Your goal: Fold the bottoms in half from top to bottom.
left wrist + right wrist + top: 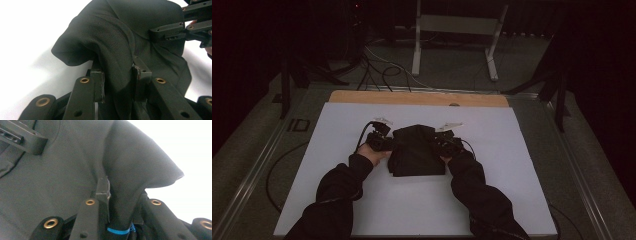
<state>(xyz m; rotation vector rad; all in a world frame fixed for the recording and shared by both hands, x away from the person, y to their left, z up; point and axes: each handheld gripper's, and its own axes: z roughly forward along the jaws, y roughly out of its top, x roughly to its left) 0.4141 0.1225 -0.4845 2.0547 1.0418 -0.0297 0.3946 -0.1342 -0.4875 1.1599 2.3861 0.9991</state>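
The dark garment [416, 150] sits folded in a bundle on the white sheet [337, 200], about mid-sheet and nearer the wooden strip [417, 98] than the near edge. The left gripper [379, 141] is at the garment's left edge, the right gripper [447, 142] at its right edge, 1 on each side. In the left gripper view the 2 jaws are closed partway on a thick fold of the garment [120, 50], pads pressed into the cloth, which lifts in a hump above them. In the right gripper view the jaws pinch another bunched fold of the garment [130, 170]; a blue band [118, 231] shows between them low down. The left gripper's jaw [23, 137] appears farther off, lying on the cloth.
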